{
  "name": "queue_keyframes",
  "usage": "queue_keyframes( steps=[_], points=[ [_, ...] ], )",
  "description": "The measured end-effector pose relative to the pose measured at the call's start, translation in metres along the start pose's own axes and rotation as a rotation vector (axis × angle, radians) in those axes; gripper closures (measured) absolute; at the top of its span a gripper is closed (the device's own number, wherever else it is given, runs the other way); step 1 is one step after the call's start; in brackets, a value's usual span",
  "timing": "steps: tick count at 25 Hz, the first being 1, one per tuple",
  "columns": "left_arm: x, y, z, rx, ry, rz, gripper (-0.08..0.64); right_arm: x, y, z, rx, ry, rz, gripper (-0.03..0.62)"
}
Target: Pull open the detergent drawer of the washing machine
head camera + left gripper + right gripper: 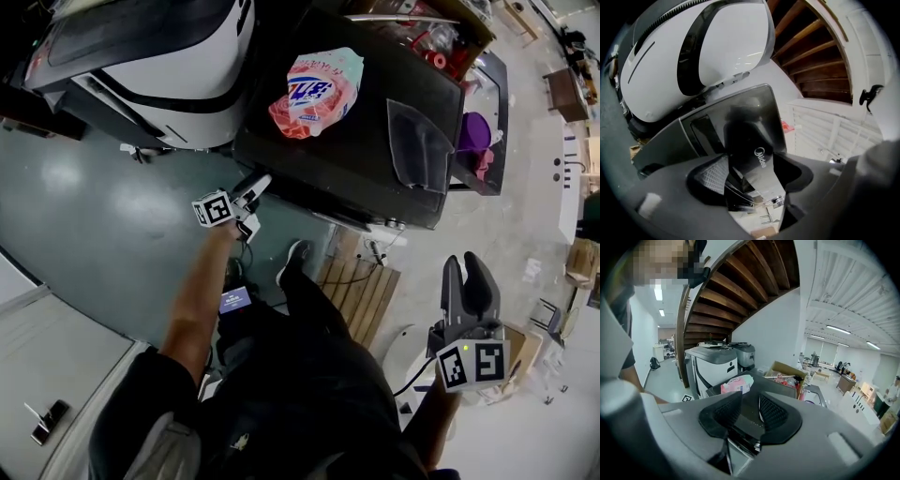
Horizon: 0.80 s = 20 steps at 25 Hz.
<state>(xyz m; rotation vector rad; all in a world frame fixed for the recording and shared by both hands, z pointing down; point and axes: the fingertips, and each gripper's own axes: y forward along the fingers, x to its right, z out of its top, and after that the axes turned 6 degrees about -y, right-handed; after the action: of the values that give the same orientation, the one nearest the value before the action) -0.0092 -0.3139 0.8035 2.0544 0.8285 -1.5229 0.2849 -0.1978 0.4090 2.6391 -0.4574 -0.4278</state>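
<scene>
The black washing machine stands ahead of me with a pink detergent bag lying on its lid. My left gripper reaches to the machine's front left corner. In the left gripper view its jaws are closed on the dark detergent drawer front, which carries a white logo. My right gripper hangs low at the right, well away from the machine, open with nothing between its pads. The right gripper view shows the machine and the bag beyond the jaws.
A white and black appliance stands close to the washer's left side. A cardboard box of items and a tub with purple things sit behind and to the right. A wooden pallet lies on the floor by my shoe.
</scene>
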Motion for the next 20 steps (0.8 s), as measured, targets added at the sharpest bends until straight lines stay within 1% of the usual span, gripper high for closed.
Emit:
queue_keyframes(
  steps=[4, 6, 7, 8, 10, 12, 14, 15, 18, 20],
  points=[
    [0.001, 0.006, 0.005, -0.008, 0.046, -0.052, 0.206, -0.001, 0.005, -0.007, -0.032, -0.009, 0.003, 0.494],
    [0.002, 0.009, 0.007, -0.016, 0.051, -0.097, 0.193, -0.001, 0.008, -0.012, -0.051, -0.013, 0.006, 0.494],
    [0.003, 0.01, 0.008, -0.014, 0.038, -0.126, 0.171, -0.001, 0.009, -0.015, -0.063, -0.013, 0.008, 0.494],
    [0.003, 0.011, 0.01, -0.006, 0.016, -0.156, 0.129, -0.002, 0.01, -0.019, -0.075, -0.013, 0.01, 0.494],
    [0.003, 0.01, 0.013, 0.037, -0.051, -0.212, 0.137, -0.004, 0.013, -0.027, -0.1, -0.008, 0.013, 0.494],
    [0.004, 0.009, 0.016, 0.11, -0.136, -0.255, 0.15, -0.007, 0.015, -0.034, -0.123, -0.001, 0.016, 0.494],
    [0.003, 0.007, 0.018, 0.186, -0.203, -0.27, 0.153, -0.01, 0.016, -0.039, -0.137, 0.004, 0.022, 0.494],
    [0.002, 0.006, 0.019, 0.211, -0.217, -0.268, 0.153, -0.011, 0.016, -0.041, -0.141, 0.005, 0.024, 0.494],
    [0.004, 0.002, 0.018, 0.232, -0.229, -0.259, 0.152, -0.009, 0.014, -0.044, -0.15, 0.009, 0.014, 0.494],
    [0.01, -0.014, 0.008, 0.242, -0.245, -0.263, 0.168, -0.005, 0.011, -0.047, -0.157, 0.016, -0.001, 0.494]
  ],
)
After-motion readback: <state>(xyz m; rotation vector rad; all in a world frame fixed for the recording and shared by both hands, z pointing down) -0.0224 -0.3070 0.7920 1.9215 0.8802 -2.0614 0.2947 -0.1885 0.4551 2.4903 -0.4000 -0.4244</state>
